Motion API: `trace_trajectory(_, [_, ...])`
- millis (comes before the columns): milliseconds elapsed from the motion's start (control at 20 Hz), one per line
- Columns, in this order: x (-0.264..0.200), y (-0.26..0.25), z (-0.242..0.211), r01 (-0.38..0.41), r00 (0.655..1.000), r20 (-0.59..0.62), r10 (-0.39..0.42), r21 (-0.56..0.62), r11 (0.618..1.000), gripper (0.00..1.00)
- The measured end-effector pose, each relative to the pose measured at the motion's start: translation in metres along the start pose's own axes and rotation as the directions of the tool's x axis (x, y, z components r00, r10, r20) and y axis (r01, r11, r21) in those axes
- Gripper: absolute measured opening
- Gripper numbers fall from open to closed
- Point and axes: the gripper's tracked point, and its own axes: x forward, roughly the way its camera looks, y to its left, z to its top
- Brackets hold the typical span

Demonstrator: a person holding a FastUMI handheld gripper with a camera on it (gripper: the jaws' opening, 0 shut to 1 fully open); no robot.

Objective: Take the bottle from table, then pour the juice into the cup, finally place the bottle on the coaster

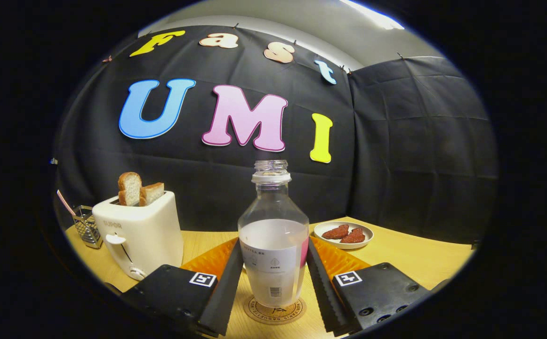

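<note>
Tongs (273,278) pinching capless bottle (273,235) upright on coaster (276,311); "SUPOR" toaster (139,235) beside

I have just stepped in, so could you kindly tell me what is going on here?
A hand-held gripper has its fingers on either side of a clear, uncapped plastic bottle, partly filled with pale liquid. The bottle stands upright on a round cork coaster on the wooden table. Whether the fingers press it is unclear. A white toaster holds bread nearby.
</note>
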Motion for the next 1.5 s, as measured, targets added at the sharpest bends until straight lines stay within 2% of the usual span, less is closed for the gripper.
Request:
trace_trajectory(500, [0.004, 0.008, -0.033, -0.043, 0.998, -0.052, 0.045, 0.041, 0.998, 0.77])
trace_trajectory(900, [0.003, 0.008, -0.036, -0.043, 0.997, -0.059, 0.045, 0.040, 0.998, 0.77])
trace_trajectory(1000, [0.000, 0.010, -0.035, -0.056, 0.996, -0.068, 0.059, 0.058, 0.997, 0.81])
trace_trajectory(1050, [-0.001, 0.011, -0.034, -0.059, 0.995, -0.070, 0.064, 0.066, 0.996, 0.86])
trace_trajectory(1100, [-0.001, 0.010, -0.033, -0.058, 0.996, -0.067, 0.063, 0.068, 0.996, 1.00])
trace_trajectory(1500, [-0.020, -0.009, -0.013, -0.014, 0.999, -0.048, 0.018, 0.066, 0.998, 0.99])
